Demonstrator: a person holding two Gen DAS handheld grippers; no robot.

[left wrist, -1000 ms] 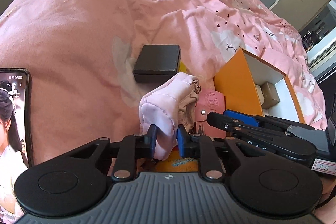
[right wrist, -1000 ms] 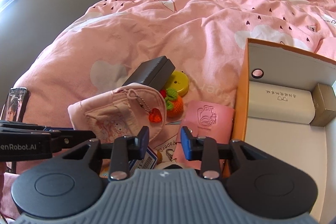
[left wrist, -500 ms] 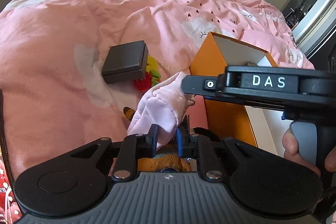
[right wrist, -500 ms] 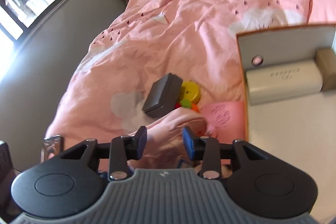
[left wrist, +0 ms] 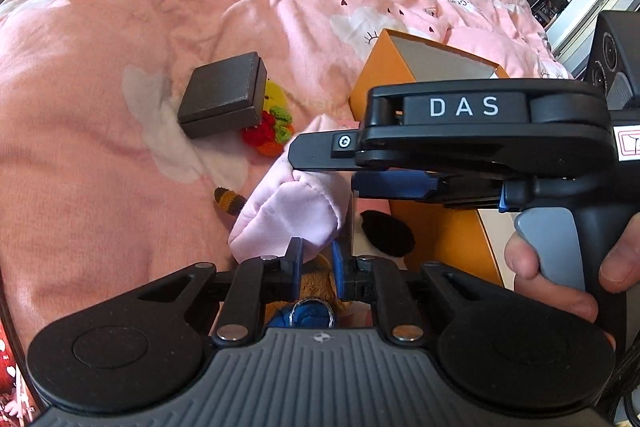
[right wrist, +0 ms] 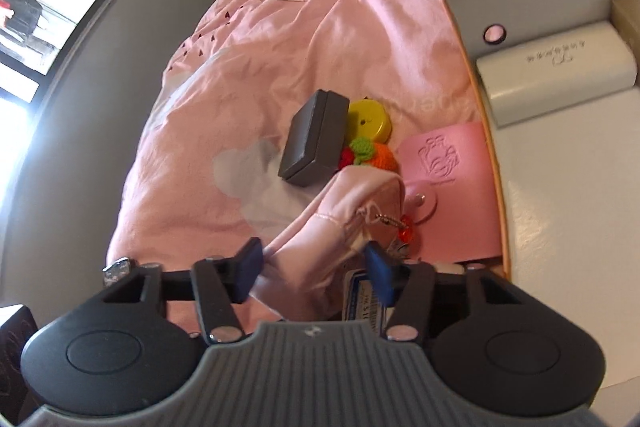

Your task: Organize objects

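On a pink bedspread (left wrist: 100, 131), the left gripper (left wrist: 315, 263) pinches a pale pink pouch (left wrist: 292, 215) beside an orange box (left wrist: 440, 227), while the right gripper (right wrist: 314, 269) is closing its jaws around the same pouch, pads apparently not yet pressing.

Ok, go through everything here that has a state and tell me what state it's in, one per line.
Left gripper: shut on the pouch.
Right gripper: jaws closing, pouch between them.
Pouch: lifted off the bed, bunched up.
Orange box: open, a white case inside.
Dark box: lid on, lying on the bed.
Pink wallet: snapped shut, flat beside the orange box.
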